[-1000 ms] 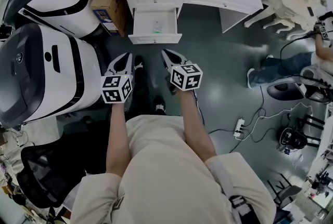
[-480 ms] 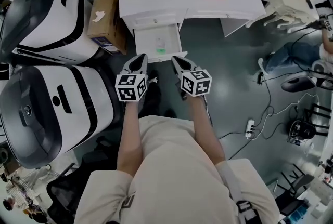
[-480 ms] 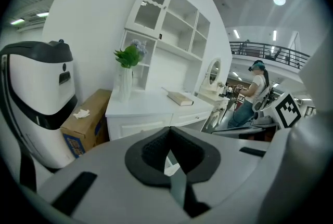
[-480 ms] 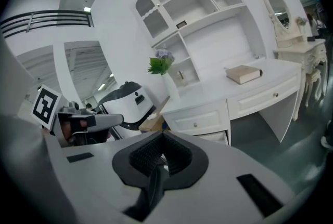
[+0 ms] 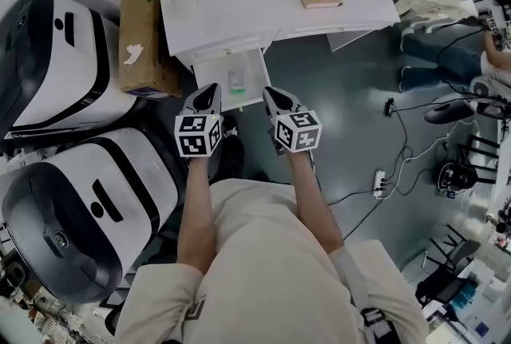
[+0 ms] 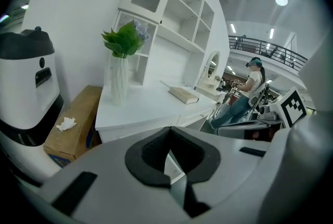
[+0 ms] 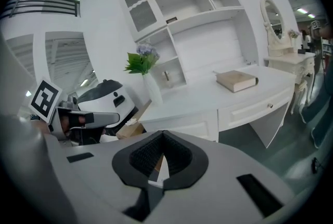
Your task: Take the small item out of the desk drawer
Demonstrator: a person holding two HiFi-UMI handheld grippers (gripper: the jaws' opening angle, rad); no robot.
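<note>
Crowding the drawer (image 5: 252, 71) — cardboard box (image 5: 144, 47), white machines (image 5: 56, 71)

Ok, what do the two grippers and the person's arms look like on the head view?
The left gripper and right gripper match: pale grey tapering jaws with black pads, each carrying a white cube printed with black square markers. No cables show on them. The person wears a beige top with sleeves ending near the elbows.
</note>
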